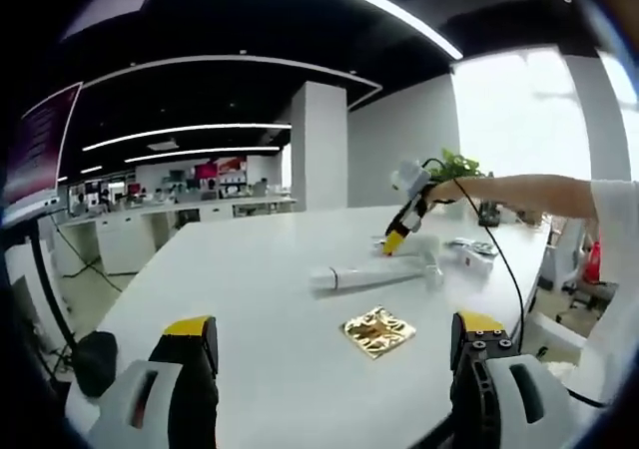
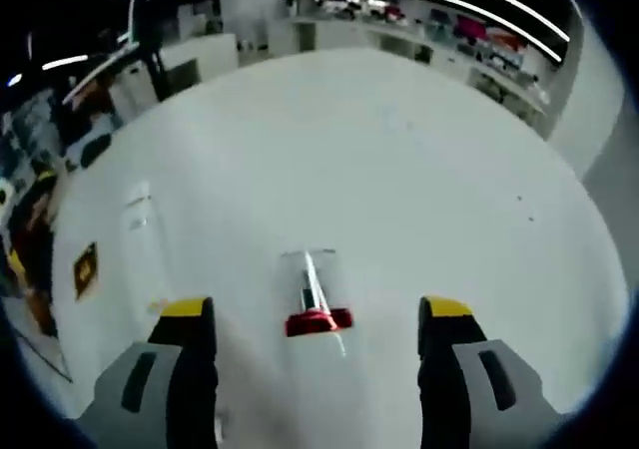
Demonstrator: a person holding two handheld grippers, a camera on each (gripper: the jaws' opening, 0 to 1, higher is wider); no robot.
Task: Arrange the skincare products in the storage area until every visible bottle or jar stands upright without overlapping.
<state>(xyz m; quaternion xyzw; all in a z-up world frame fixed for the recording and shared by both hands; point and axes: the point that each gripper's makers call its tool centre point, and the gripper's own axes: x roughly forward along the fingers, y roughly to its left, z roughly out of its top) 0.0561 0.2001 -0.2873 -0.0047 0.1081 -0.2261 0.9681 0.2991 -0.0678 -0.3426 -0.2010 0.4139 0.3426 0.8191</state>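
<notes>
A: Item one, left gripper (image 1: 334, 354). Status?

B: Its jaws are standing wide apart with yellow tips, holding nothing. It is hovering over the near edge of the white table (image 1: 250, 269).

A: Item two, right gripper (image 2: 318, 334)?

B: In its own view the jaws are spread open too, nothing between the pads. In the left gripper view it (image 1: 396, 244) is reaching in from the right on an outstretched arm in a white sleeve (image 1: 619, 220), tips pointing down at the tabletop, with a black cable trailing behind it.

A: Item three, skincare products?

B: A long white tube (image 1: 364, 273) is lying on its side mid-table, just beside the right gripper's tips; whether they are touching it I cannot tell. Next to its right end a small white bottle (image 1: 433, 275) is sitting. Further right, small pale items (image 1: 469, 253) are resting near the table's edge, too small to identify.

A: And in the right gripper view?

B: A clear bottle with a red cap (image 2: 314, 299) is lying flat on the table (image 2: 399, 170), cap toward the camera, between the open jaws but ahead of them, not gripped.

A: Item four, miscellaneous?

B: A gold foil square (image 1: 378, 330) is lying flat on the table, nearer than the tube. The same square (image 2: 86, 269) is appearing at the left of the right gripper view. A green plant (image 1: 454, 165) is standing behind the arm.
</notes>
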